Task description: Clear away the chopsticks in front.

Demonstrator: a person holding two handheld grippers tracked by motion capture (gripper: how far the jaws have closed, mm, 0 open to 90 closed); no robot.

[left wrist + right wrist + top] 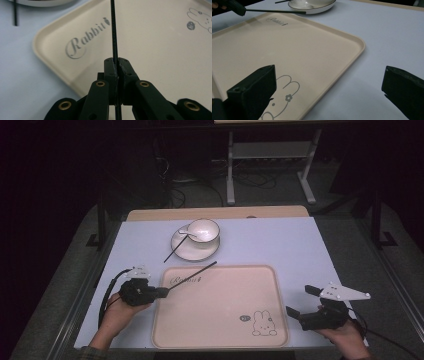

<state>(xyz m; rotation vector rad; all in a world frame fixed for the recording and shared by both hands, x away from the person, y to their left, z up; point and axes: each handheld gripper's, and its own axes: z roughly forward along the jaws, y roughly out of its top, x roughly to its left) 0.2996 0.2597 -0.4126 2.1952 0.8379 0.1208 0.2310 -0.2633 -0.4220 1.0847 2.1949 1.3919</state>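
A beige tray [220, 315] with a rabbit drawing lies in the middle of the table. My left gripper [164, 292] is at the tray's left rim, shut on a black chopstick [195, 274] that points over the tray's far left corner. In the left gripper view the jaws [116, 61] pinch the chopstick [113, 30] above the tray [155, 50]. A second chopstick [172, 252] leans from the table onto a white plate [185, 251]. My right gripper [301, 301] hovers open beside the tray's right rim, its jaws [329, 75] wide apart with nothing between them.
On the plate stands a white bowl [203, 231] with a white spoon [187, 234] beside it. The table's front edge runs just below the tray. Bare table surface [280, 245] lies to the right of the plate. A metal stand [270, 155] is on the floor behind.
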